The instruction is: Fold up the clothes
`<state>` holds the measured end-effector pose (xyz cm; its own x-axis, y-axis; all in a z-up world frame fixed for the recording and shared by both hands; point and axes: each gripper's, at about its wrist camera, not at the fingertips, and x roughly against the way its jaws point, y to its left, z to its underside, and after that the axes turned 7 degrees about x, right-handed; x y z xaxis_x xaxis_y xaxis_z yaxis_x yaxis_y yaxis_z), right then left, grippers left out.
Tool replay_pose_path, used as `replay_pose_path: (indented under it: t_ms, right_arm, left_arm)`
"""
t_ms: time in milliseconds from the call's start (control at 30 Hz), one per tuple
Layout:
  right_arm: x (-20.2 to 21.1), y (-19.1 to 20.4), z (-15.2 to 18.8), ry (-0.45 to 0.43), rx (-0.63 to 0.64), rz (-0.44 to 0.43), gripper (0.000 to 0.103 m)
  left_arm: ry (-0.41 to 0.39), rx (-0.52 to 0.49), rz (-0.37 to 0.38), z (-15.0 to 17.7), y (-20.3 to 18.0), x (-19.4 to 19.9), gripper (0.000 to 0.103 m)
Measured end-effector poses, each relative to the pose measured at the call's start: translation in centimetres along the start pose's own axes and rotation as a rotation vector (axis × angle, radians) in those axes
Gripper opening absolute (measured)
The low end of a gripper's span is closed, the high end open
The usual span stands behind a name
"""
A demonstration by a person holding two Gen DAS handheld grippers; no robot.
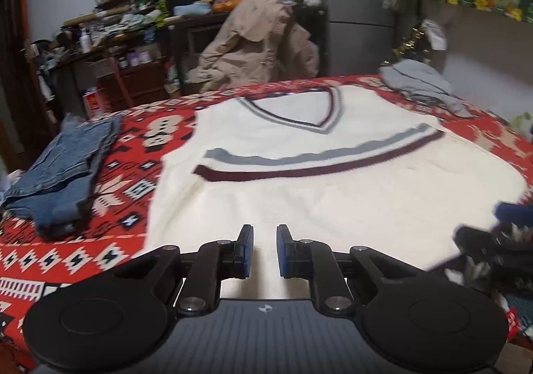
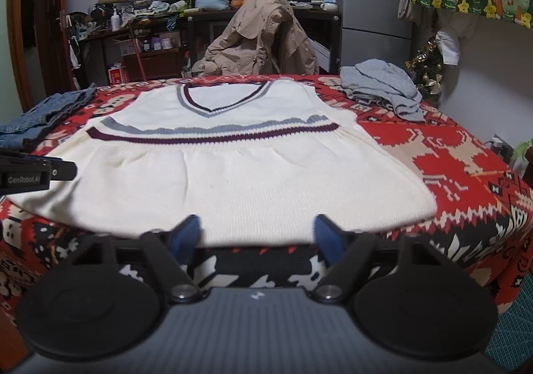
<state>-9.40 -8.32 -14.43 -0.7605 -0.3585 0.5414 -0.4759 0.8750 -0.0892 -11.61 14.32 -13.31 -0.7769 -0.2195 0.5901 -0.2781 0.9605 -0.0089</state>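
Observation:
A cream knit vest with grey and maroon stripes and a V-neck lies flat on the red patterned table cover; it also shows in the right wrist view. My left gripper hovers over the vest's near hem, jaws slightly apart, nothing between them. My right gripper sits at the vest's near hem, jaws wide apart and empty. The right gripper shows blurred at the right edge of the left wrist view. The left gripper's body shows at the left edge of the right wrist view.
Folded blue jeans lie left of the vest, also in the right wrist view. A crumpled grey garment lies at the far right. A chair draped with a beige coat stands behind the table, before cluttered shelves.

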Motion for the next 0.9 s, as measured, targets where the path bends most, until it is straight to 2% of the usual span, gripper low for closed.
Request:
replay_pose_path:
  t_ms: [67, 167, 467, 533, 567, 600, 767, 900]
  right_arm:
    - [0.0, -0.2, -0.4, 0.005, -0.009, -0.004, 0.063]
    - [-0.1, -0.5, -0.6, 0.006, -0.022, -0.006, 0.062]
    - [-0.5, -1.1, -1.7, -0.002, -0.037, -0.008, 0.062]
    - [-0.8, -1.0, -2.5, 0.001, -0.028, -0.058, 0.045]
    - [-1.1, -0.9, -3.0, 0.009, -0.025, -0.087, 0.019]
    - [-1.4, -0.8, -3.5, 0.019, -0.023, -0.115, 0.011]
    - [-2.4, 0.9, -5.6, 0.038, 0.032, -0.227, 0.010]
    - [-3.7, 3.1, -5.6, 0.083, 0.108, -0.286, 0.010]
  left_arm:
    - [0.018, -0.013, 0.009, 0.2, -0.6, -0.4, 0.014]
    - [0.030, -0.033, 0.018, 0.2, -1.4, -1.2, 0.014]
    - [0.053, 0.026, 0.013, -2.4, -0.5, -4.3, 0.014]
    - [0.056, 0.036, 0.018, -2.7, -0.4, -4.7, 0.014]
    - [0.057, 0.043, 0.022, -2.8, -0.3, -4.8, 0.014]
    - [0.059, 0.051, 0.027, -2.9, -0.2, -4.9, 0.014]
    - [0.078, 0.165, 0.092, -2.7, 1.6, -4.3, 0.014]
    - [0.090, 0.212, 0.121, -2.0, 2.5, -2.8, 0.014]
